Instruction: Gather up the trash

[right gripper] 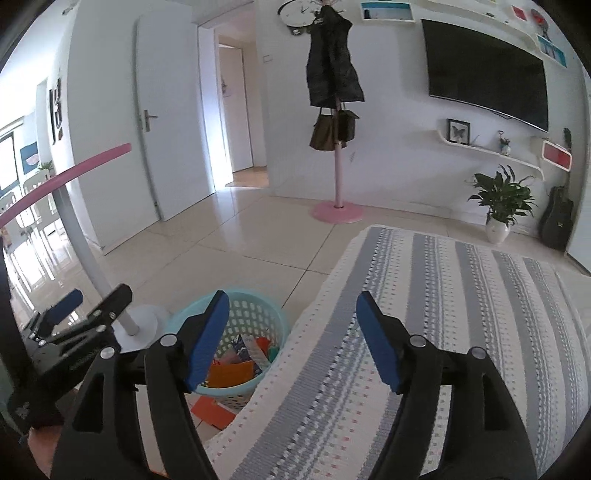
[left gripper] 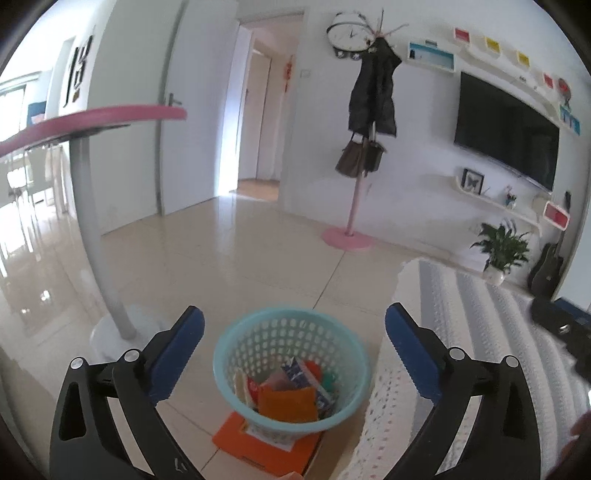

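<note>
Left gripper (left gripper: 293,334): jaws wide apart, empty, poised above the basket (left gripper: 258,419).
Right gripper (right gripper: 291,332): jaws spread, empty, over the striped cloth (right gripper: 461,314).
Basket: holds colourful wrappers (left gripper: 288,400).

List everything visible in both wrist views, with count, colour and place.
basket: 1, light blue, on the floor beside the striped cloth
wrappers: several, orange, red, blue, green, inside the basket
orange box: 1, orange, under the basket
striped cloth: 1, grey and white, on the surface to the right
coat stand: 1, pink, by the far wall, carrying a black coat and brown bag
TV: 1, black, on the wall
potted plant: 1, green in white pot, on the floor below the TV
guitar: 1, black, far right corner
clock: 1, white, on the wall
left gripper: 1, black with blue pads, open above the basket
right gripper: 1, black with blue pads, open at the cloth's edge
</note>
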Demonstrator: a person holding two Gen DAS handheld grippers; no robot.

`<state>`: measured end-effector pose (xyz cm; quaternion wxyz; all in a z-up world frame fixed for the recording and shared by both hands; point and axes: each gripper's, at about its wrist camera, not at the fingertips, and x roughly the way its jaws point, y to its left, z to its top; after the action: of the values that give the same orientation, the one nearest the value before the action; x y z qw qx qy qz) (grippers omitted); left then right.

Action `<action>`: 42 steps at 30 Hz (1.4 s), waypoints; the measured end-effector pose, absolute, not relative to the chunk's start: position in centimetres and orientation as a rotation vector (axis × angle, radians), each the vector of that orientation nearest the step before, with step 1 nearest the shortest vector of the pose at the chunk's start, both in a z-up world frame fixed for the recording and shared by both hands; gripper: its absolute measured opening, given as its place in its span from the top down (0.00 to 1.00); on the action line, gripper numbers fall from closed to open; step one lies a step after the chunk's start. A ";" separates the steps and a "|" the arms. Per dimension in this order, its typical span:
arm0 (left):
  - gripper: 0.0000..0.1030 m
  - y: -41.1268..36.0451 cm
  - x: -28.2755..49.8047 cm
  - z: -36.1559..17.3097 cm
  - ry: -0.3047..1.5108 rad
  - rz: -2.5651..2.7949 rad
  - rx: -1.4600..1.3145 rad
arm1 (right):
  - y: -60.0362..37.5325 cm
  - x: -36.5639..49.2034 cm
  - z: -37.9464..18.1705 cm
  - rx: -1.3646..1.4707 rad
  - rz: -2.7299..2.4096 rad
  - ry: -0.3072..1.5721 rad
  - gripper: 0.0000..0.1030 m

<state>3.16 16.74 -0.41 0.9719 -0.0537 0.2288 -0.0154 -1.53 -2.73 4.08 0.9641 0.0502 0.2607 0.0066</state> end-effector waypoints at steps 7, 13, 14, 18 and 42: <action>0.08 16.2 3.5 -1.4 0.489 -0.019 -0.062 | -3.9 -2.5 2.9 0.159 -0.013 0.525 0.31; 0.08 16.0 2.8 -1.1 0.468 -0.031 -0.042 | -4.6 -2.2 2.8 0.208 0.003 0.545 0.31; 0.08 16.0 2.6 -1.0 0.461 -0.030 -0.038 | -4.4 -2.3 2.9 0.195 -0.005 0.540 0.31; 0.08 16.1 1.5 -0.1 0.420 -0.023 -0.036 | -3.7 -3.0 3.4 0.152 -0.028 0.522 0.31; 0.08 15.4 -0.9 2.6 0.333 0.006 0.031 | -3.2 -4.1 4.1 0.143 -0.036 0.505 0.31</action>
<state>-0.85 15.39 2.61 0.9860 0.0153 0.1659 0.0028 -4.08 -3.19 4.11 0.9655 0.0708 0.2498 -0.0177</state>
